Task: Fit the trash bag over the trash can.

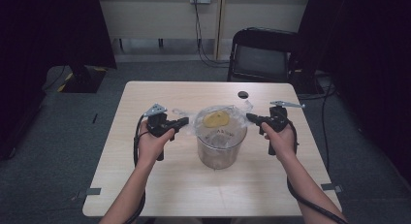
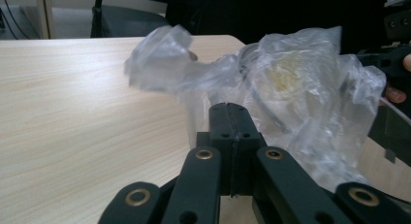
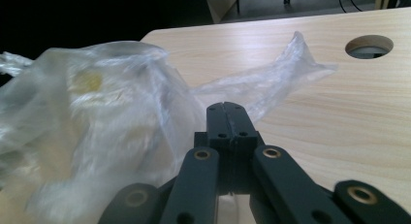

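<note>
A round metal pot stands mid-table, with a clear plastic bag spread over its mouth. A yellow lump lies in the bag. My left gripper is at the pot's left rim, jaws shut on the bag's edge. At the right rim, my right gripper is likewise shut on the bag. In the left gripper view the shut jaws meet the crumpled bag. In the right gripper view the shut jaws meet the bag, and a loose corner of it trails over the wood.
The light wooden table has a round cable hole behind the pot. Beyond the far edge stands a black chair. Cables run from a wall socket down to the grey floor.
</note>
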The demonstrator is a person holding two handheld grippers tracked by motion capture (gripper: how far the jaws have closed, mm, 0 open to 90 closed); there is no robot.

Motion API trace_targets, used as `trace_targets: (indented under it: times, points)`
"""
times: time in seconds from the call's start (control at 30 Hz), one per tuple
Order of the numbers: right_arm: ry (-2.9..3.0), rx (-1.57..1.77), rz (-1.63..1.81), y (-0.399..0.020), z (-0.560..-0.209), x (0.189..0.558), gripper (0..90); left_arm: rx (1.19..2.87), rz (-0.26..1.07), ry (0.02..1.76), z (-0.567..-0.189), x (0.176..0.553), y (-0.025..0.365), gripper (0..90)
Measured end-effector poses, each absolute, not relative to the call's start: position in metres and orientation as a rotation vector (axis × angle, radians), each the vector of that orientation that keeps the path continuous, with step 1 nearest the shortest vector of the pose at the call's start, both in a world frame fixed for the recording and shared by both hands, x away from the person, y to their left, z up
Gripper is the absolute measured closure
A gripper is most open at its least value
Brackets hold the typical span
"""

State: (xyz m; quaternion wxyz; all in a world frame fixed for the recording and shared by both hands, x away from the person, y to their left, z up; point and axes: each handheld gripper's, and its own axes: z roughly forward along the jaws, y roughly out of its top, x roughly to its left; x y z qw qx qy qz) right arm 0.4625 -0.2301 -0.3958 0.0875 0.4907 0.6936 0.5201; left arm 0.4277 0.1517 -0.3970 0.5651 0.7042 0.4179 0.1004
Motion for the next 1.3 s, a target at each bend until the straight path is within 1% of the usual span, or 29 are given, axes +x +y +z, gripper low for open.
trace_targets:
  times: [0.2, 0.33, 0.43, 0.67, 0.87, 1.03, 1.2, 1.3]
  points:
    - [2.033, 1.408, 1.617, -0.233, -0.385, 0.444, 90.0, 1.609, 0.255, 0.952, -0.395, 0.419, 0.148, 90.0]
    - [2.008, 1.4, 1.64, -0.236, -0.383, 0.441, 90.0, 1.574, 0.259, 0.925, -0.389, 0.418, 0.145, 90.0]
    - [1.994, 1.414, 1.667, -0.238, -0.383, 0.44, 90.0, 1.59, 0.263, 0.932, -0.389, 0.419, 0.145, 90.0]
    - [2.018, 1.377, 1.687, -0.242, -0.393, 0.435, 90.0, 1.606, 0.24, 0.901, -0.394, 0.413, 0.144, 90.0]
    - [2.076, 1.377, 1.606, -0.242, -0.406, 0.432, 90.0, 1.636, 0.236, 0.883, -0.398, 0.408, 0.141, 90.0]
    - [2.124, 1.387, 1.55, -0.237, -0.417, 0.433, 90.0, 1.632, 0.222, 0.886, -0.4, 0.406, 0.139, 90.0]
    - [2.149, 1.374, 1.518, -0.23, -0.42, 0.434, 90.0, 1.675, 0.24, 0.876, -0.402, 0.405, 0.136, 90.0]
    - [2.151, 1.372, 1.504, -0.227, -0.422, 0.435, 90.0, 1.653, 0.231, 0.879, -0.405, 0.404, 0.135, 90.0]
